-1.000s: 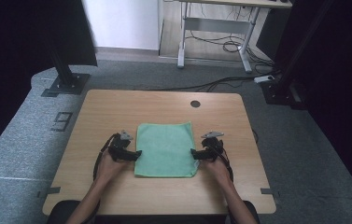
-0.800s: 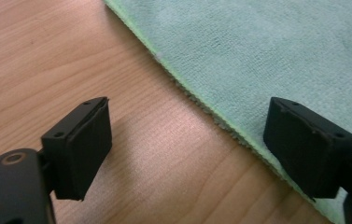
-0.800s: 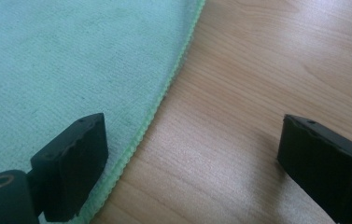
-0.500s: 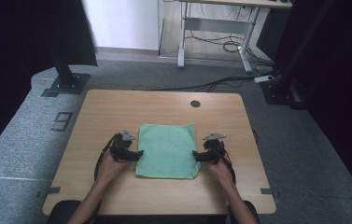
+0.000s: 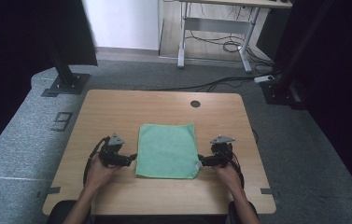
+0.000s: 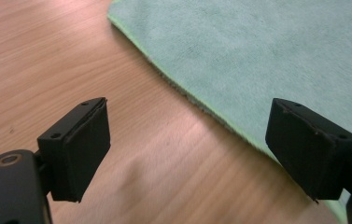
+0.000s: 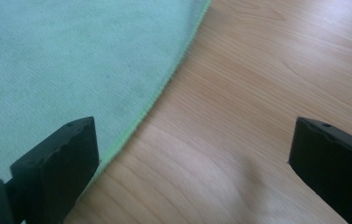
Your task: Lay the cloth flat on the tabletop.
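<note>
1. Cloth first: the green cloth [image 5: 167,150] lies flat and spread out near the middle of the wooden table [image 5: 117,109], closer to the person's edge, with a small white tag at its near right corner.
2. Left gripper [image 5: 131,157] sits just off the cloth's left edge, low over the wood. In the left gripper view the jaws stand wide apart with nothing between them but bare table and the cloth's green hem [image 6: 201,105] running across.
3. Right gripper [image 5: 201,162] mirrors it at the cloth's right edge, near the tag. Its jaws have just been opening and now gape wide; in the right gripper view only tabletop and the cloth's edge [image 7: 159,93] lie between them, nothing gripped.
4. Hands [image 5: 100,169] hold both tools, forearms coming in from the near side.
5. Farther out, a round hole [image 5: 195,103] marks the table's far side.
</note>
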`<state>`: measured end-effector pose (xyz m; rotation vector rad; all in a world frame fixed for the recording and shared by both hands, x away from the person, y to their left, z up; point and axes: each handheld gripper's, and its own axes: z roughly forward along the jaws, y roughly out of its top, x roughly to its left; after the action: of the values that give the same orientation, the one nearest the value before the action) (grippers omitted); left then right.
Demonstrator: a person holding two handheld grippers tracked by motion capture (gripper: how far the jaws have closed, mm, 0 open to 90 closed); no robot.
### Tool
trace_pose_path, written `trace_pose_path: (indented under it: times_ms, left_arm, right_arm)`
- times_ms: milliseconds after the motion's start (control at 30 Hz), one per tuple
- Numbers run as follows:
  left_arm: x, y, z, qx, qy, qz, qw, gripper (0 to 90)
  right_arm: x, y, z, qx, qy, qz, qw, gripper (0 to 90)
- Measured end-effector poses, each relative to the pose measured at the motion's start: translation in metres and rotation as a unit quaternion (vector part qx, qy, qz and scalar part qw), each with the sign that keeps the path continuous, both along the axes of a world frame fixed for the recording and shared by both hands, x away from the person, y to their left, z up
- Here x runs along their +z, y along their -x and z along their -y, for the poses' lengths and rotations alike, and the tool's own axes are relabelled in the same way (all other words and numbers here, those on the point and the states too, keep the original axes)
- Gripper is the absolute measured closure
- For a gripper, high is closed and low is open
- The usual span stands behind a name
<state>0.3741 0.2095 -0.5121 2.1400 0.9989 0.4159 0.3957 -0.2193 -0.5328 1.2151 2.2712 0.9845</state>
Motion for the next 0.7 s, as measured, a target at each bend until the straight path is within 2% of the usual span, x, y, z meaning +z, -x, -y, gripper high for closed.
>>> trace_pose_path:
  times_ms: [133,400,500,600,700]
  left_arm:
    - [-0.001,0.011,-0.008,0.004,0.004,-0.001,1.0000,13.2]
    - [-0.011,0.026,-0.024,0.016,-0.006,-0.013,0.9998,9.6]
    - [-0.018,0.028,-0.031,0.025,-0.016,-0.016,0.9994,8.9]
    - [-0.024,0.025,-0.035,0.032,-0.017,-0.023,0.9991,7.2]
    - [-0.028,0.023,-0.036,0.038,-0.028,-0.025,0.9986,4.0]
  right_arm:
    - [0.001,0.007,0.011,-0.006,-0.001,0.005,1.0000,0.0]
    - [-0.002,0.021,0.029,-0.018,0.003,0.009,0.9998,0.0]
    - [-0.006,0.026,0.034,-0.012,0.005,0.005,0.9999,0.0]
    - [-0.013,0.028,0.038,-0.009,0.008,-0.005,0.9999,0.0]
    - [-0.016,0.026,0.040,-0.011,0.006,-0.011,0.9999,0.0]
